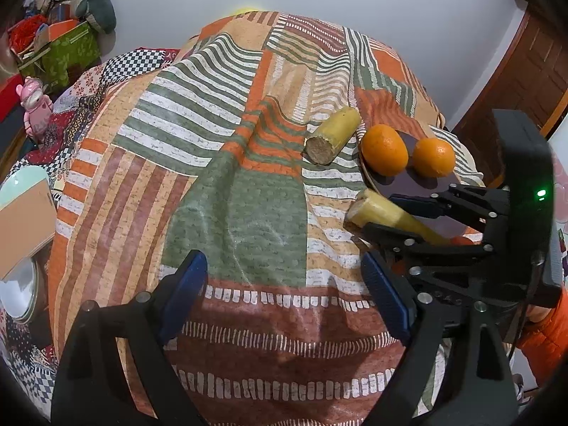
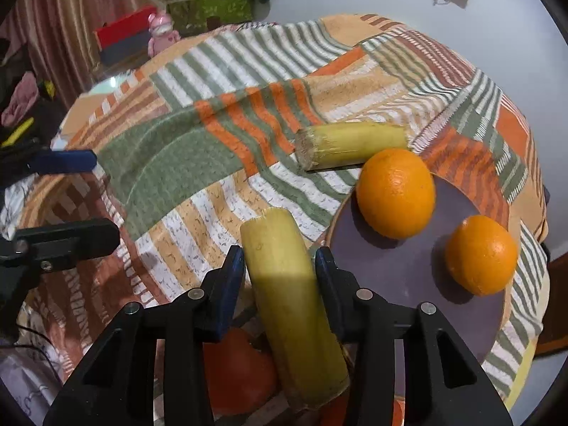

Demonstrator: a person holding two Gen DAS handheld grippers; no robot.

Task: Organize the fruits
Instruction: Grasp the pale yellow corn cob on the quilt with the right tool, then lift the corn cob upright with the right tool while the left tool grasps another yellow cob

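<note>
Blue pads of the right gripper sat on both sides of a yellow cane piece, and they looked pressed against it, so the claw seemed to be gripping it. This piece lay just beside the purple plate, not on it yet. Something orange-red showed under the claw, but it was too hidden to name.

The left gripper was wide open with nothing in it. It hung over the striped cloth, apart from the fruit.

Two oranges were already on the plate: a big orange near the far rim and a smaller orange to its right. A second cane piece lay on the cloth, just past the plate and close to the big orange. So the job looked about half done. Both cane pieces probably had to go on the plate too.

The oranges took up much of the plate, so room for the cane looked tight. A pink toy and a green box stood far off, out of the way.
</note>
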